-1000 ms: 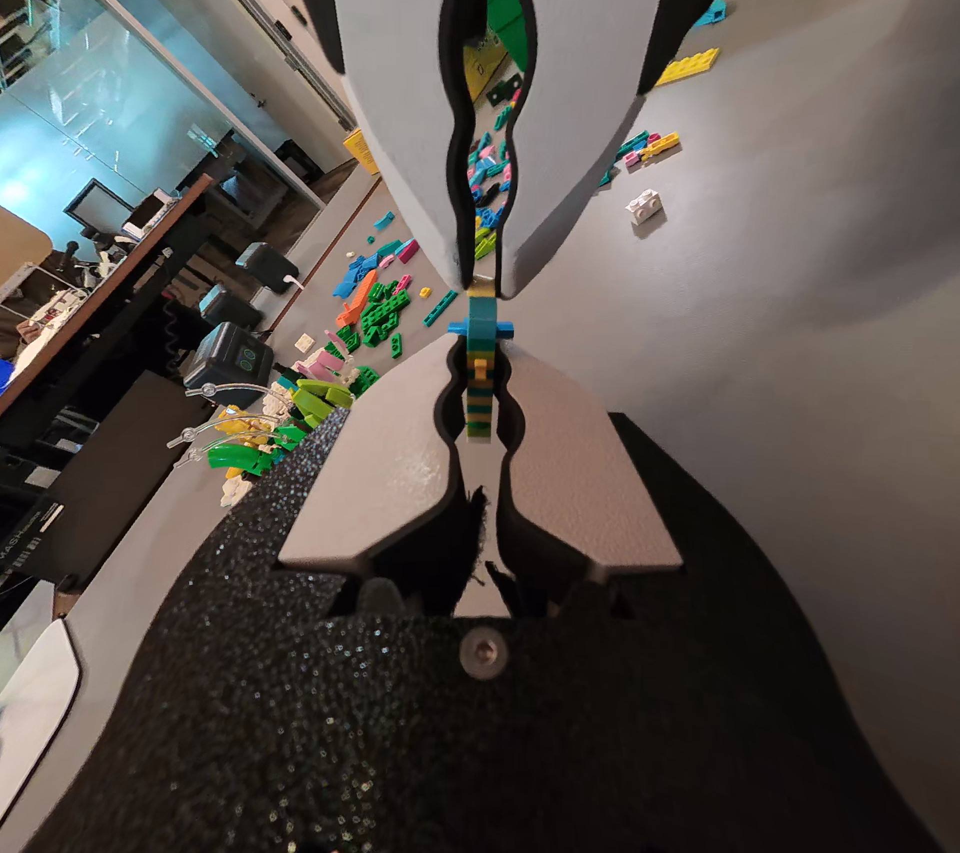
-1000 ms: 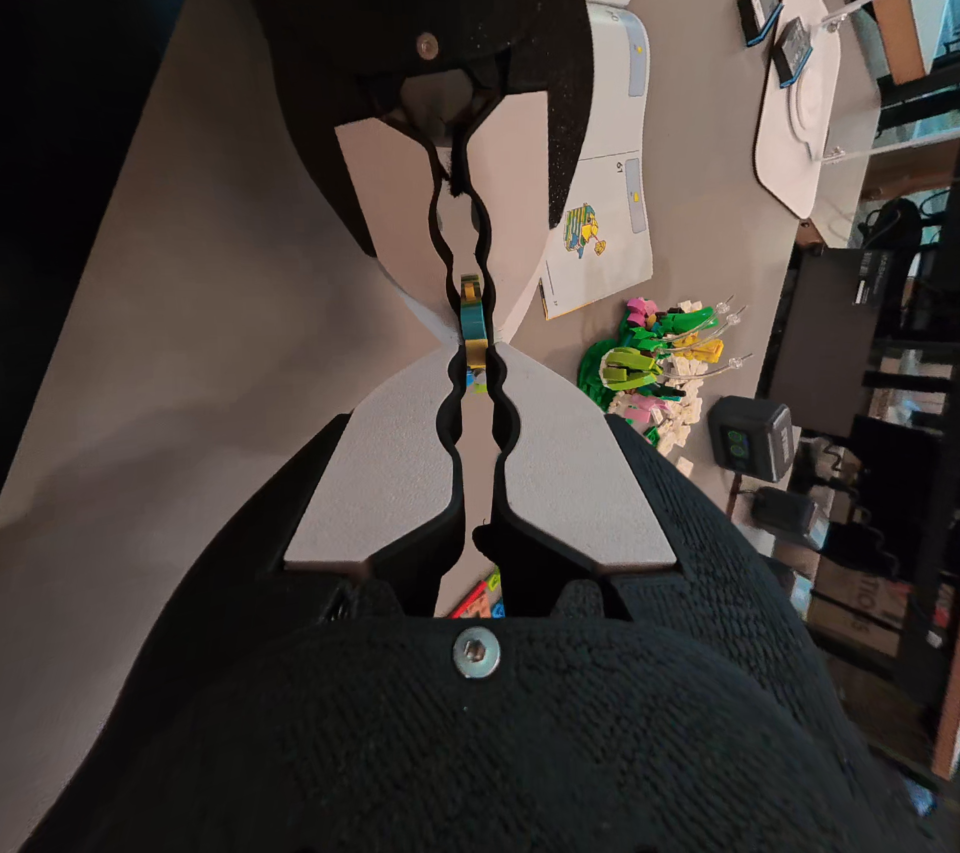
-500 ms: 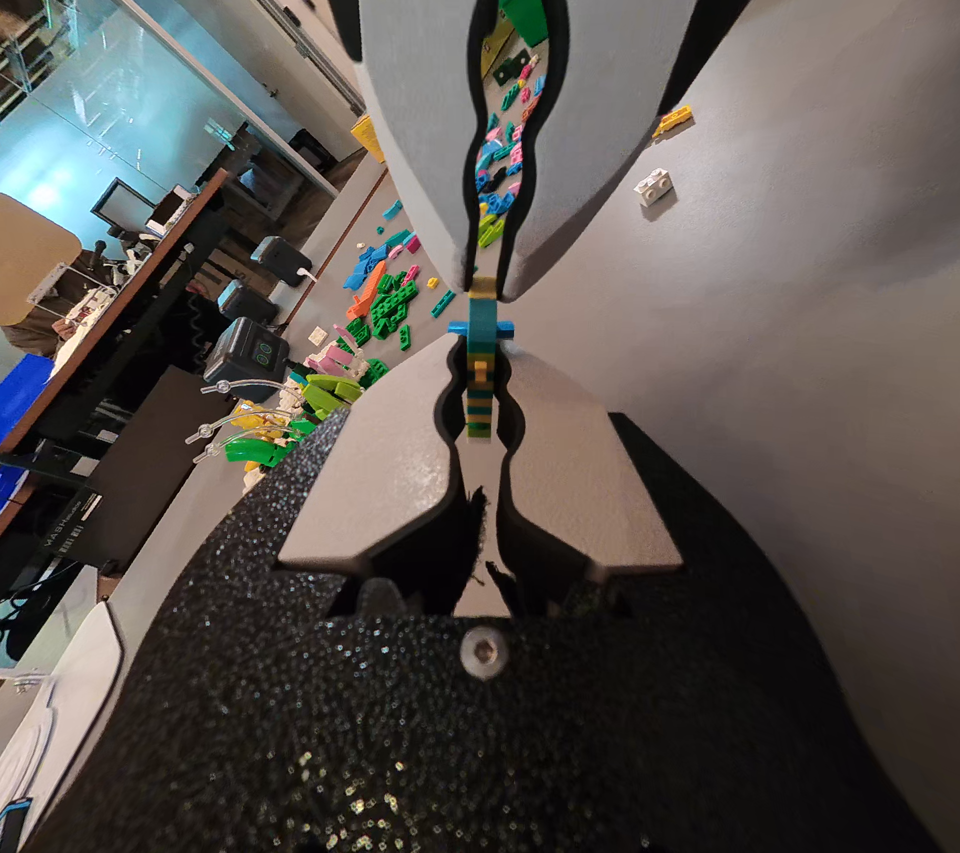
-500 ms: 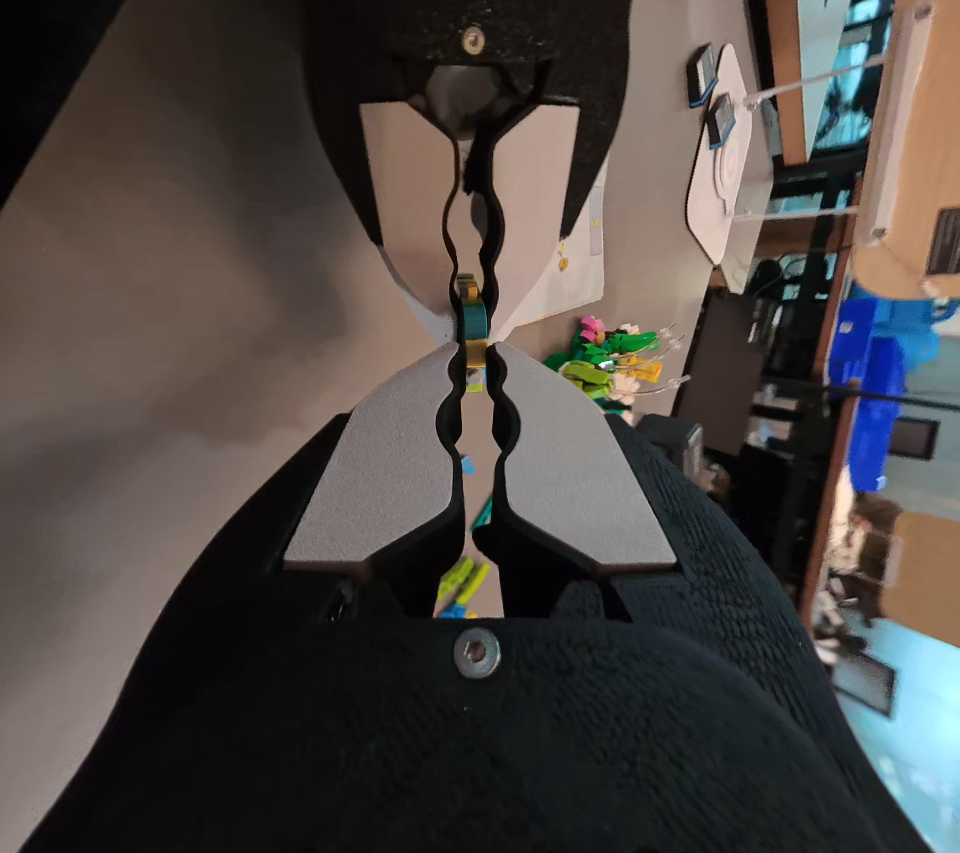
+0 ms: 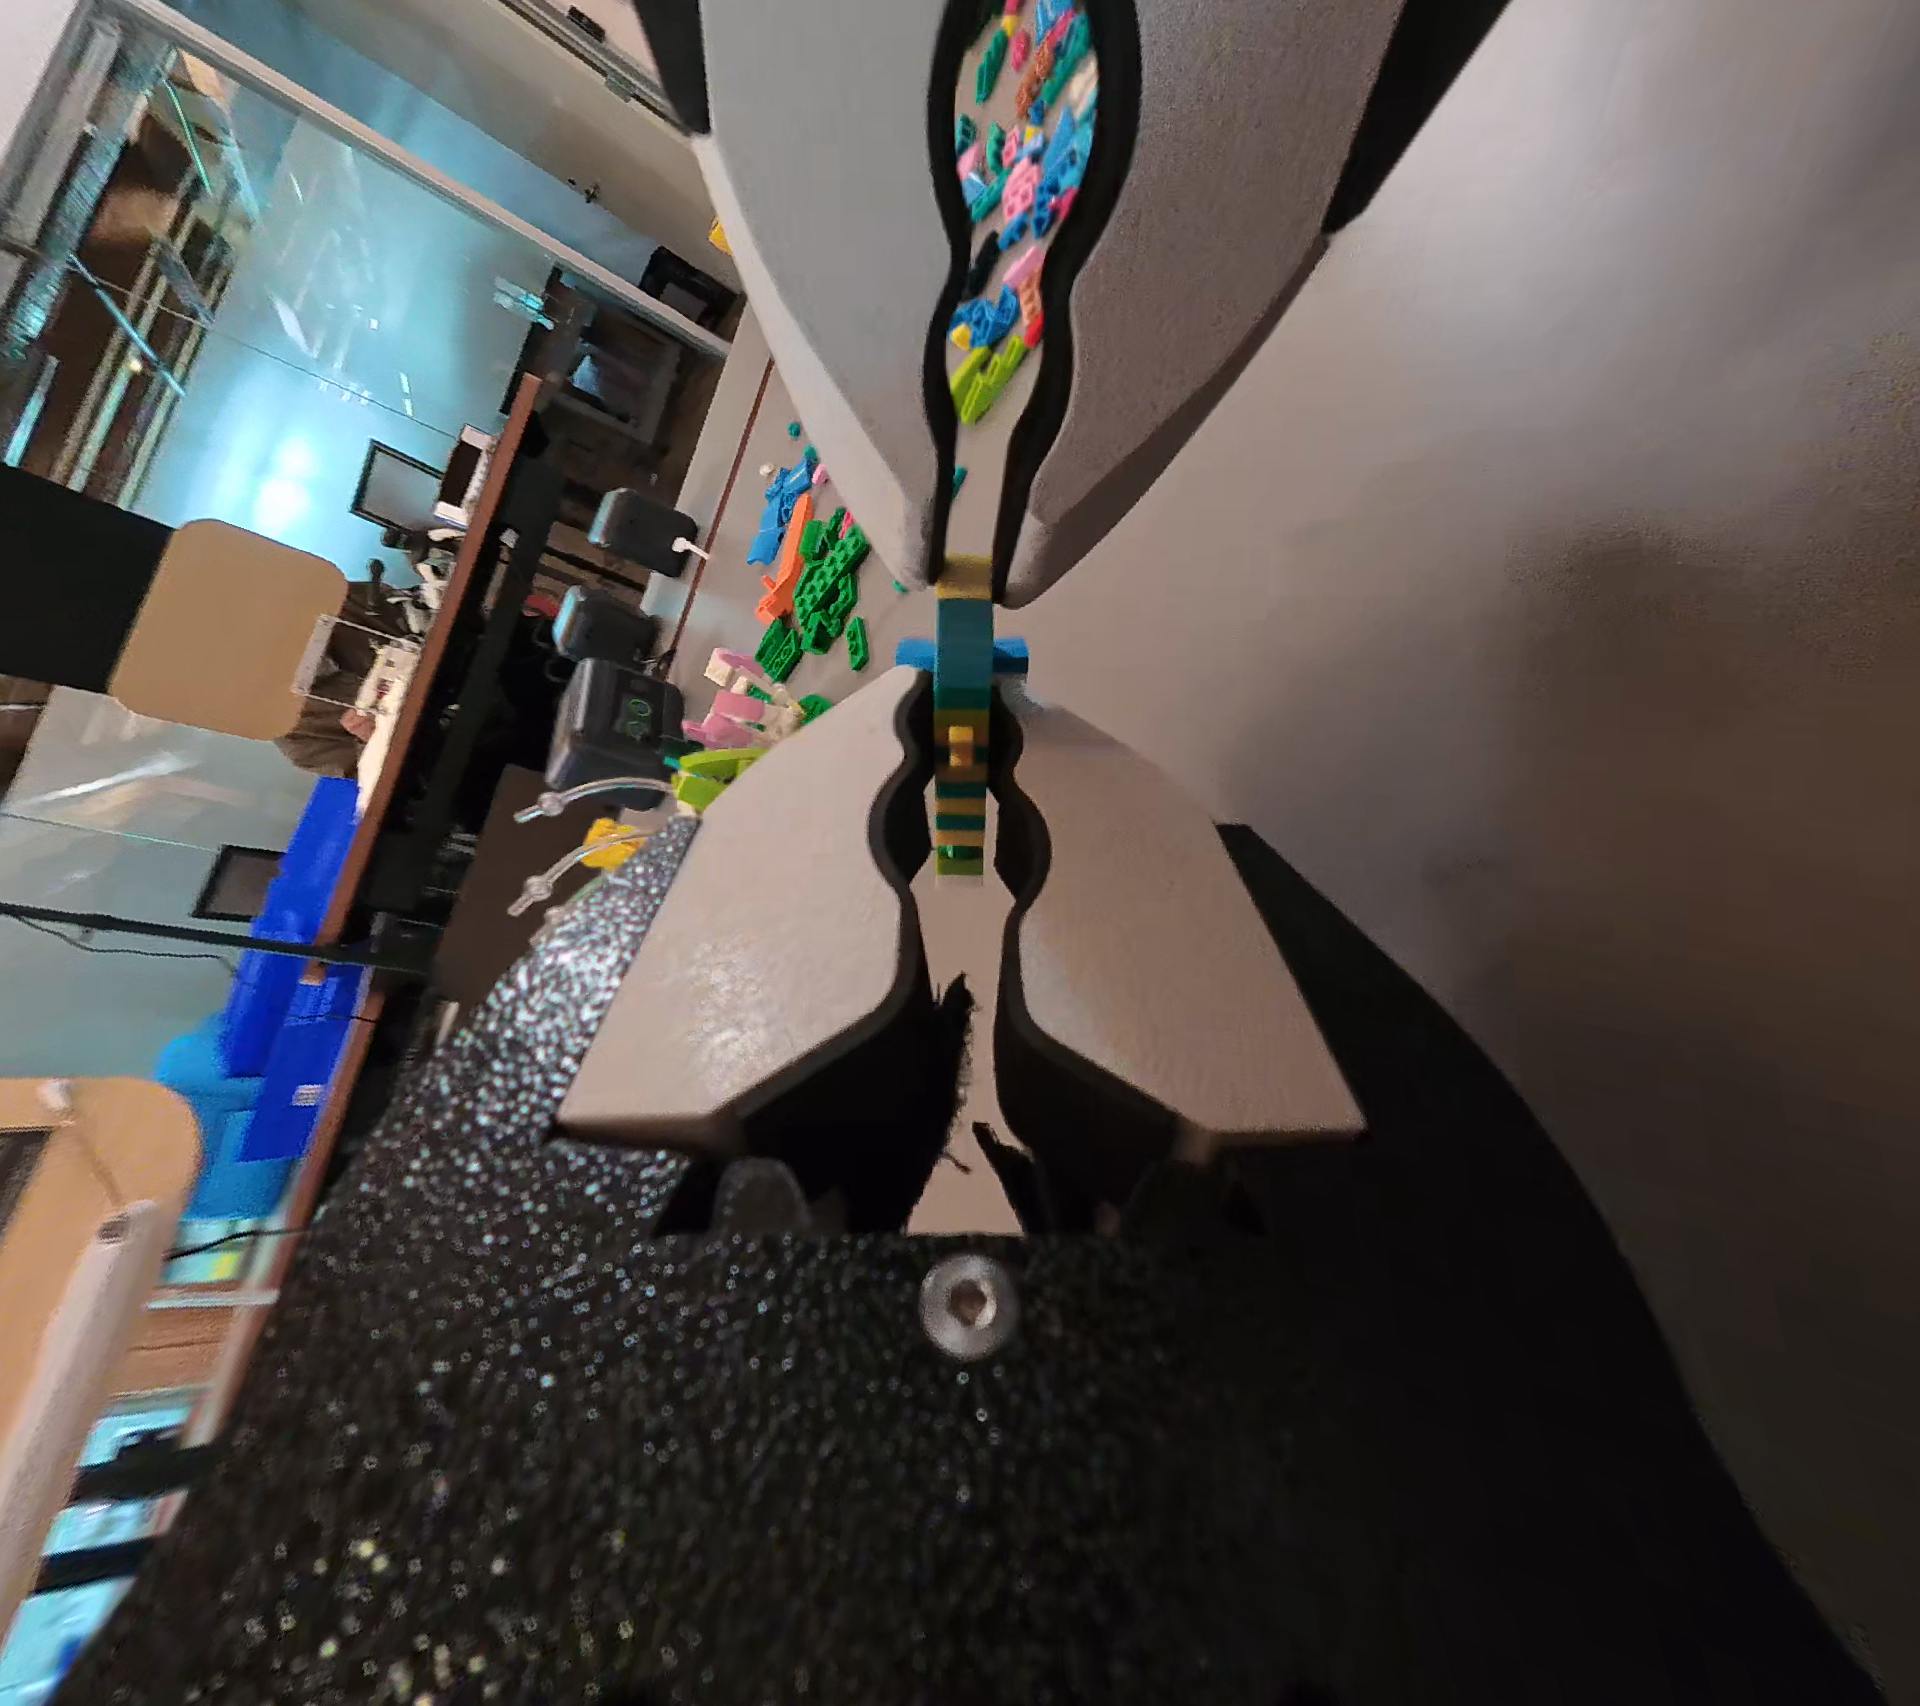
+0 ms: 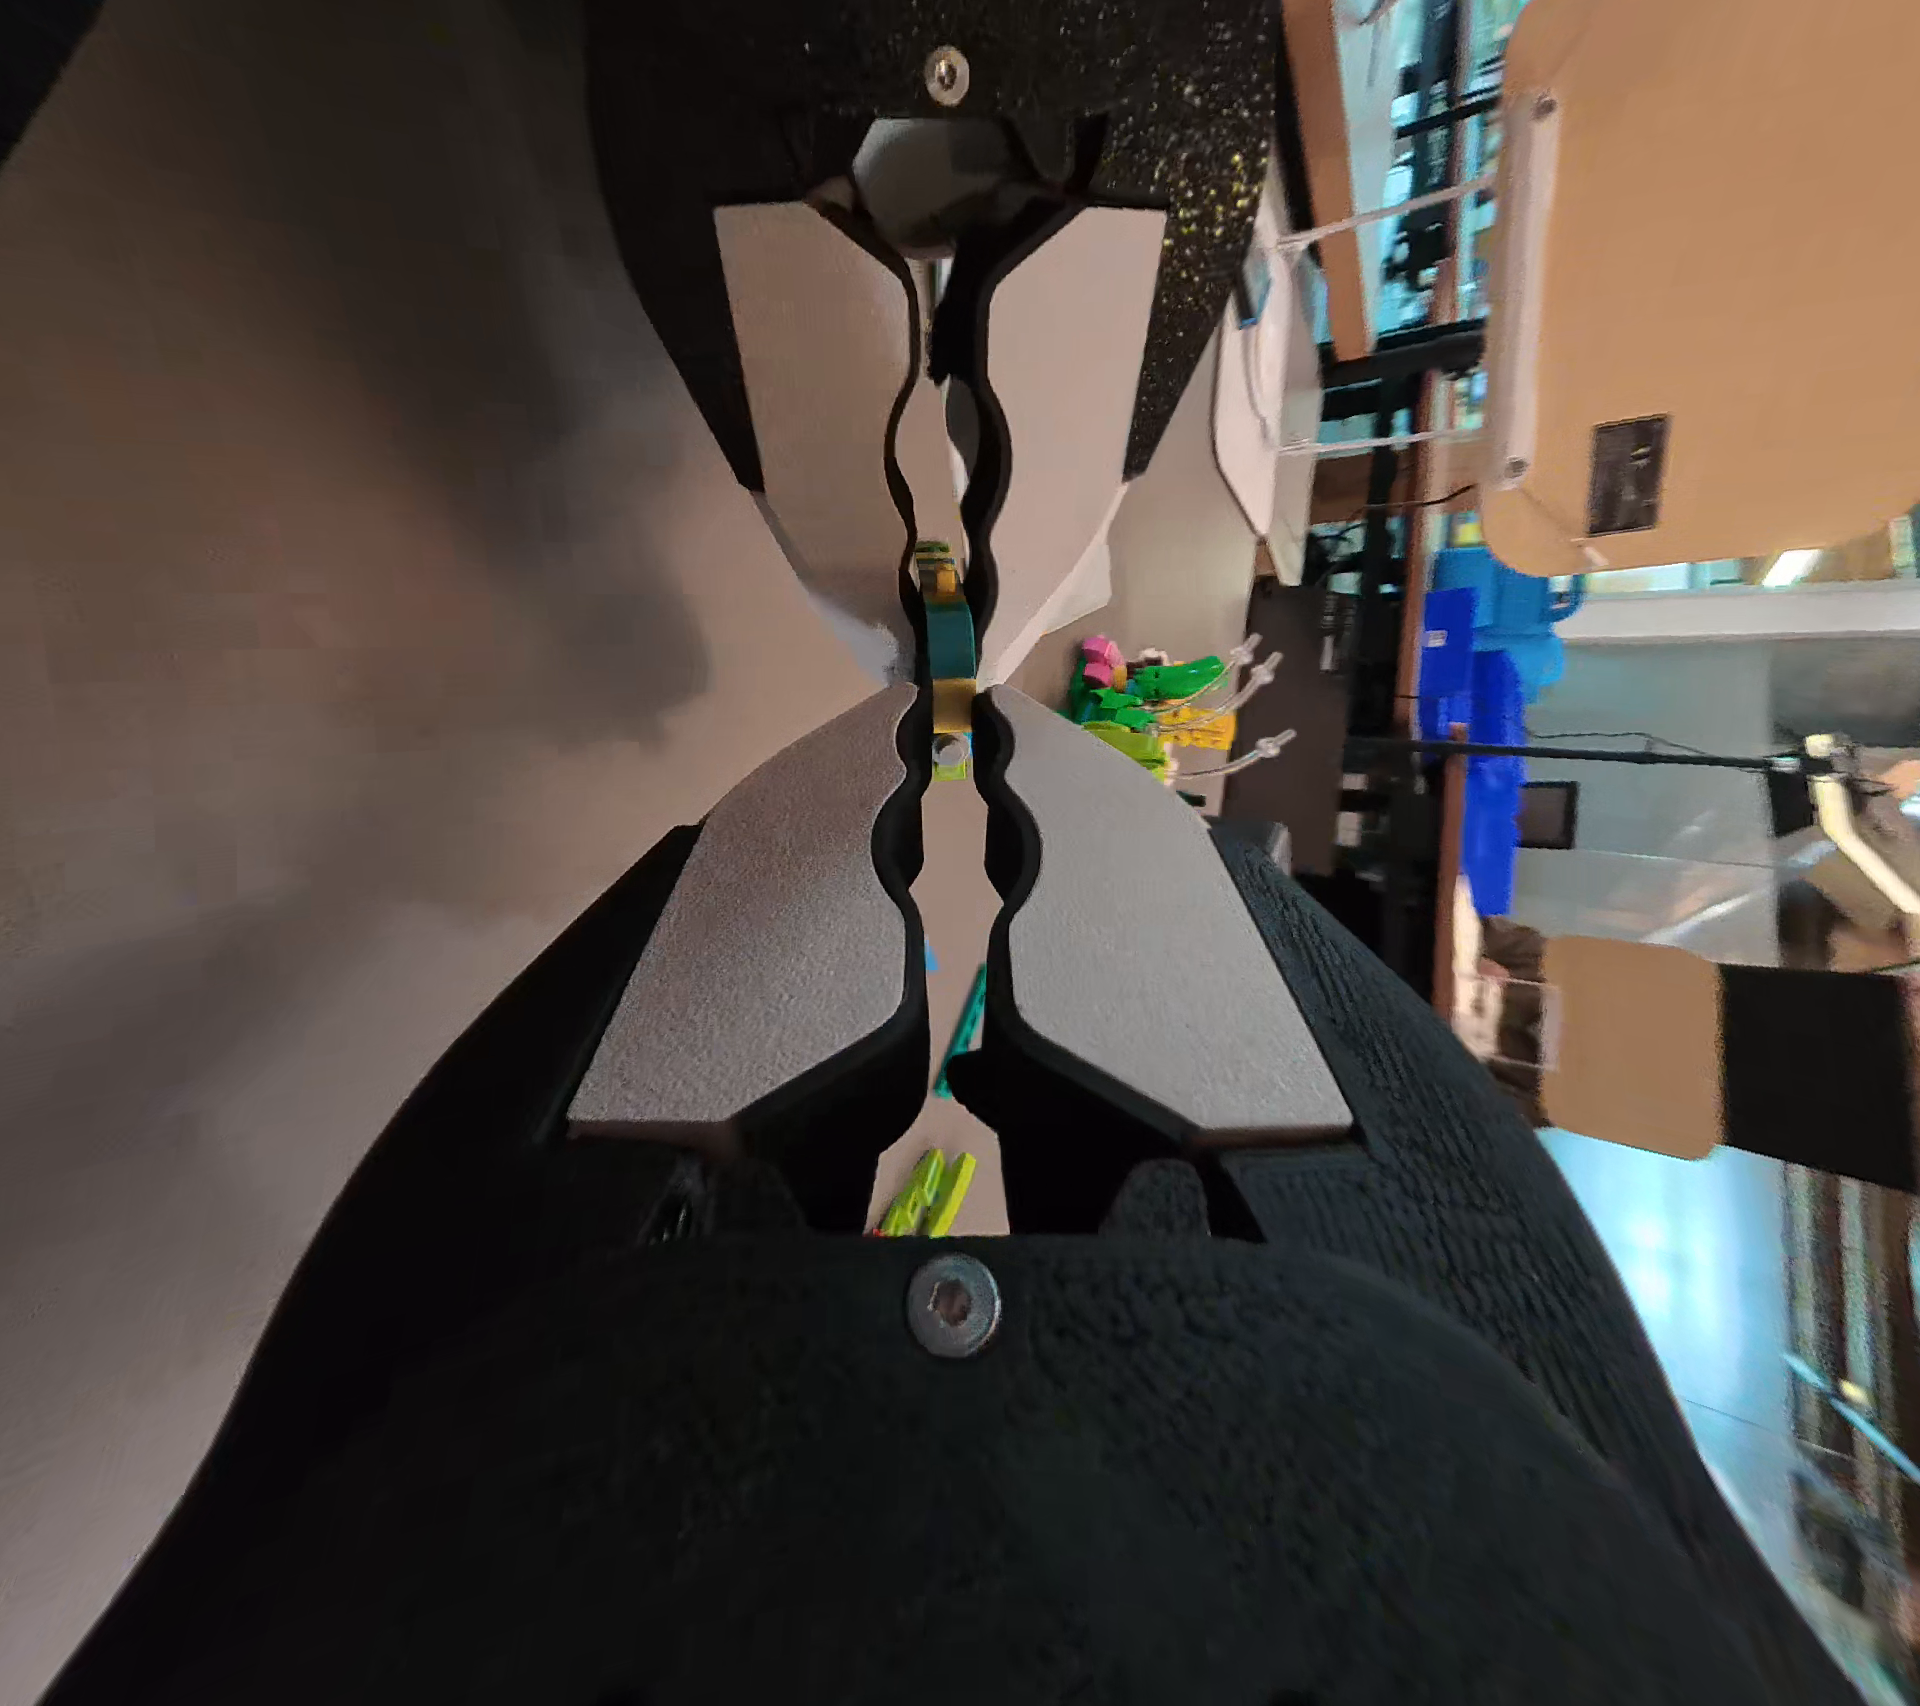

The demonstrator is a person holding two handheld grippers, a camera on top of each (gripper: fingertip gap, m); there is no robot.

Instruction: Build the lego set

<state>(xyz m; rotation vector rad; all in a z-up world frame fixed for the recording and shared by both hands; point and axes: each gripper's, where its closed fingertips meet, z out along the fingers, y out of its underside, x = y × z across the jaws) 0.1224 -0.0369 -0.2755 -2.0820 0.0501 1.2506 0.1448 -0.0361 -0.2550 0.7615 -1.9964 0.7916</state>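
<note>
Together, left gripper (image 5: 964, 680) and right gripper (image 6: 951, 700) each pinch one striped lego stack (image 5: 962, 700) tip to tip.

The lego stack (image 5: 961, 721) sits pinched between the left gripper (image 5: 961, 700) and right gripper (image 6: 951, 721), tip to tip above the table (image 5: 1558, 513), loose bricks (image 5: 816, 586) lying beyond.

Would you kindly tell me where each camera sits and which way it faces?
Left wrist view: on the left gripper, looking along its grey fingers at the striped teal, yellow and green lego stack; the right gripper faces it.
Right wrist view: on the right gripper, facing the left gripper.
Shared: both grippers pinching that stack over the grey table.
</note>
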